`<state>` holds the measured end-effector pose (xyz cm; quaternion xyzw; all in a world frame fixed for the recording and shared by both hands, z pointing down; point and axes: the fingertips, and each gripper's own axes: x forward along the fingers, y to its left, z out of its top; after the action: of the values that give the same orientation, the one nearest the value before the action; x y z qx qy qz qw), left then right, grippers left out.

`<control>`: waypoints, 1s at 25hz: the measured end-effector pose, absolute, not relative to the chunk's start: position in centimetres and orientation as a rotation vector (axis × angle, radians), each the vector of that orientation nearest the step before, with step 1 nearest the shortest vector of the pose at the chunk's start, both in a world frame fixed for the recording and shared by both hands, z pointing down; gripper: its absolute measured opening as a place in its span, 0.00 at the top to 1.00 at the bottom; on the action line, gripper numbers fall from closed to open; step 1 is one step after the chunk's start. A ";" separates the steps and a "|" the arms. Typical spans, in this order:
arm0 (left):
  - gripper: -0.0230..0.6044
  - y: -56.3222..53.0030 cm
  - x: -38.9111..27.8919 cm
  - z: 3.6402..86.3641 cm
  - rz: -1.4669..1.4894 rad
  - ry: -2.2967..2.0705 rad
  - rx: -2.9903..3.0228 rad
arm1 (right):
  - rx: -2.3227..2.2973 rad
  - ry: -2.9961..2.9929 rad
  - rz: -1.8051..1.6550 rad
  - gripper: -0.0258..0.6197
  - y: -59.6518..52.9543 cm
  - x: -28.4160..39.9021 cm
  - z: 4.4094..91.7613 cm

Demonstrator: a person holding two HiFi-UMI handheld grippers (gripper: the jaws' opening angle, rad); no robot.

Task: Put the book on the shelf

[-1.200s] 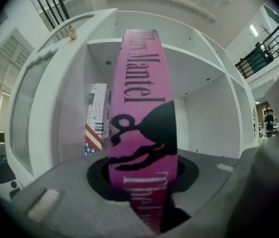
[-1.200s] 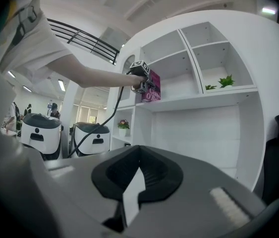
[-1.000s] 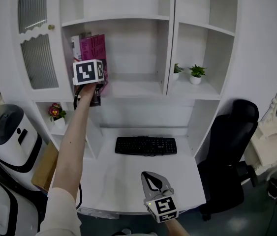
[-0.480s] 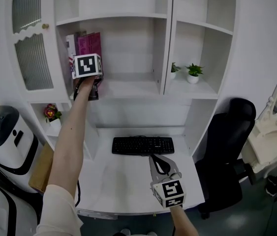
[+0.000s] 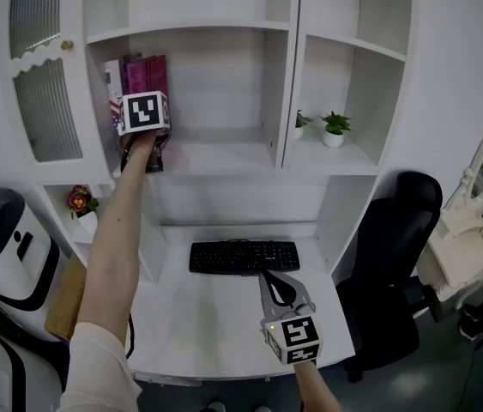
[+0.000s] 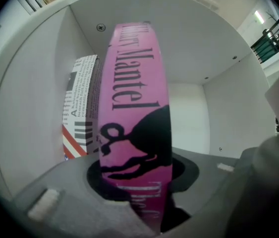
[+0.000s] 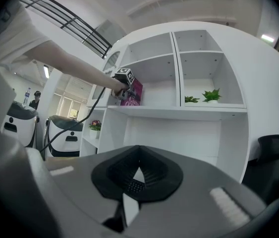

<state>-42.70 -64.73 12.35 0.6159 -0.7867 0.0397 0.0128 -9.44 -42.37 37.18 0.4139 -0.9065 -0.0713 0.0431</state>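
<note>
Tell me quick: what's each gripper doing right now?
Left gripper: shut on the pink book, which stands upright.
Right gripper: shut, nothing between its jaws.

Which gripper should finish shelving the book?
Left. The left gripper grips the book upright in the shelf beside another book; the right gripper hangs low over the desk, empty.

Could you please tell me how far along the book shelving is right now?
Done: the pink book is up inside the shelf bay, upright beside a striped book. In hand: the left gripper is clamped on its spine; whether it rests on the board is hidden. Left: set it down, release and withdraw. The right gripper is shut and empty over the desk.
</note>
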 end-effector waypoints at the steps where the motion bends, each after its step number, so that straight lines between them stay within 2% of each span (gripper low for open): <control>1: 0.72 -65.0 -42.8 12.4 0.128 -2.453 1.913 | 1.275 -2.768 -0.210 0.96 -42.5 -9.2 37.3; 25: 0.72 -69.7 -44.1 12.4 0.101 -2.455 1.910 | 1.368 -2.693 -0.092 0.96 -46.1 -8.0 40.0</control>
<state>-44.06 -69.74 12.36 0.6137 -0.7888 0.0325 0.0146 -8.00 -46.12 39.99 0.4519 -0.8895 -0.0303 0.0599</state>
